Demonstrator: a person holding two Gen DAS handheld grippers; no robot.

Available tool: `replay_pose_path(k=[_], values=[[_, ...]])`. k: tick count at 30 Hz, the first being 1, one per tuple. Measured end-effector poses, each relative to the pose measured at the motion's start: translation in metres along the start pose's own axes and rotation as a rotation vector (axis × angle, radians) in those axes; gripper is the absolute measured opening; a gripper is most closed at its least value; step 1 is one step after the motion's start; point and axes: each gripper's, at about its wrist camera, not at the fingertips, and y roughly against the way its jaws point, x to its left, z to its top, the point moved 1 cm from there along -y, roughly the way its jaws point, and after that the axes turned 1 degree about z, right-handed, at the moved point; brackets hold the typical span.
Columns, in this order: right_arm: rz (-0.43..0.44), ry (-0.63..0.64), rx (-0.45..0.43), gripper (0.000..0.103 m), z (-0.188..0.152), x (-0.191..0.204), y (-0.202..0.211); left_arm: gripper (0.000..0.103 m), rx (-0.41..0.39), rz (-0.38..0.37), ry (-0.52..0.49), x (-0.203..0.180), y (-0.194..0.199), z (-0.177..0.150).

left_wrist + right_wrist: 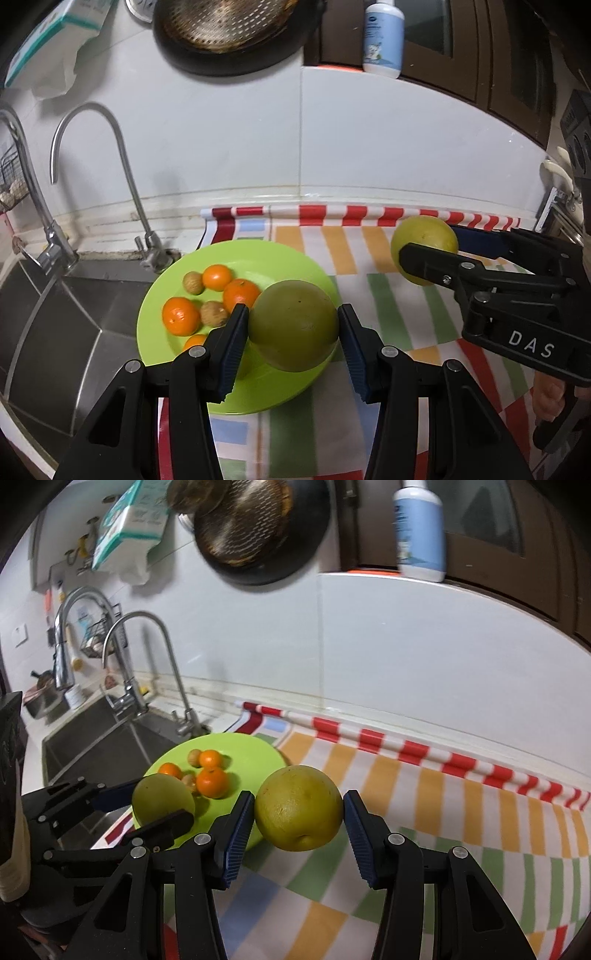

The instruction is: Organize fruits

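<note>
My left gripper point(293, 314) is shut on a round green fruit point(293, 332), held just above the right part of a lime-green plate point(266, 258). On the plate lie several small oranges point(180, 315) and two walnuts point(214, 313). My right gripper point(299, 801) is shut on a yellow-green fruit point(299, 808) over the striped cloth, right of the plate point(251, 760). From the left wrist, the right gripper point(428, 251) and its fruit point(424, 232) hang at the right. The right wrist shows the left gripper point(162, 812) with the green fruit point(159, 797) at the plate's near edge.
A steel sink point(74, 314) with two faucets point(125, 166) lies left of the plate. The chequered cloth point(388, 306) covers the counter to the right. A dark pan point(229, 37) and a bottle point(382, 37) sit high on the white wall. A hand point(550, 398) holds the right gripper.
</note>
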Motion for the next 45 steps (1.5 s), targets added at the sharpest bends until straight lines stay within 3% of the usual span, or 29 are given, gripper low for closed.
replay_pose_path(k=[22,25,34,38,45], values=[[0.169,0.103,0.106,0.05,0.001,0.023,-0.087,0.049,0.063,0.018,0.024,0.025,-0.043,-0.014],[0.187,0.097,0.112,0.051,0.001,0.023,-0.09,0.053,0.038,0.032,0.017,0.024,-0.039,-0.013],[0.104,0.079,0.036,0.054,0.004,0.014,-0.055,0.056,-0.008,0.07,0.027,0.023,-0.019,-0.01],[0.04,0.039,0.014,0.063,-0.002,0.004,-0.032,0.063,-0.027,0.063,0.031,0.017,-0.005,-0.011],[-0.034,-0.006,0.005,0.064,-0.023,-0.009,0.011,0.073,-0.078,0.043,0.001,-0.006,0.027,-0.014]])
